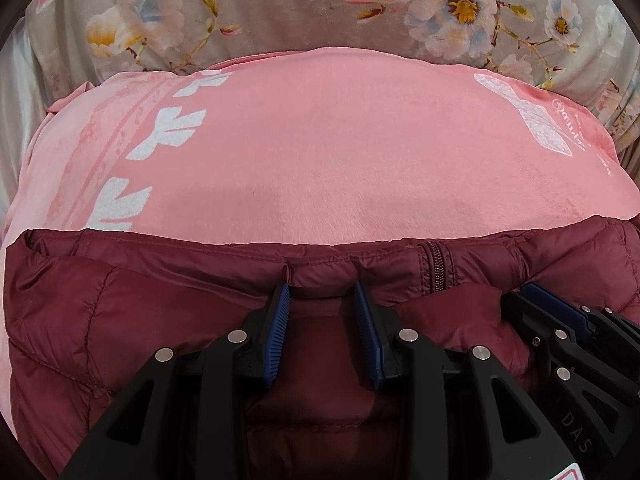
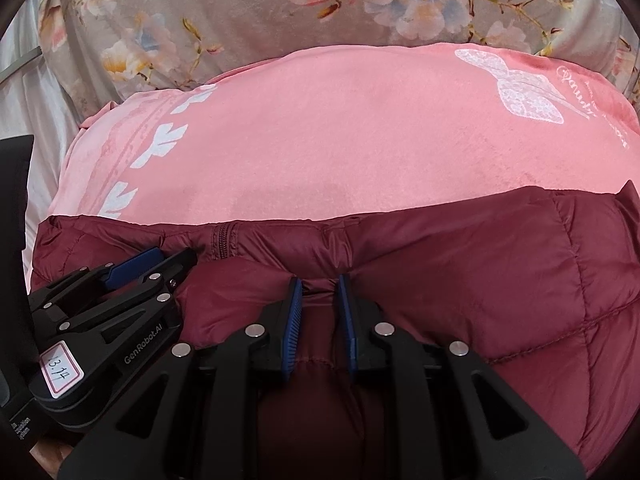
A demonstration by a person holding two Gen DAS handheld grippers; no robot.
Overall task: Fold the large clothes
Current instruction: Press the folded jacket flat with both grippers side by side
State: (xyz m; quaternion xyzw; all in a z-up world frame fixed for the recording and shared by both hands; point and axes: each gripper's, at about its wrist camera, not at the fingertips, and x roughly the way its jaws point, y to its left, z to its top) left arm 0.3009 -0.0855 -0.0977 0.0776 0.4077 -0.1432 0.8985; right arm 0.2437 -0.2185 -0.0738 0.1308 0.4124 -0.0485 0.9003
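A maroon quilted puffer jacket (image 1: pixel 120 312) (image 2: pixel 500 272) lies folded on a pink blanket, its far hem edge running across both views. Its zipper (image 1: pixel 436 268) (image 2: pixel 224 240) sits between the two grippers. My left gripper (image 1: pixel 321 290) is shut on a thick fold of the jacket near the hem, and the fabric puckers at its blue pads. My right gripper (image 2: pixel 320 282) pinches a narrower fold of the same edge, pads close together. Each gripper shows in the other's view, side by side: the left gripper (image 2: pixel 172 259) at the left edge, the right at the far right.
The pink blanket (image 1: pixel 340 152) (image 2: pixel 320 140) with white leaf prints spreads beyond the jacket. Behind it lies a grey floral bedcover (image 1: pixel 280 8) (image 2: pixel 240 12). Pale sheet folds (image 1: pixel 16 92) show at the far left.
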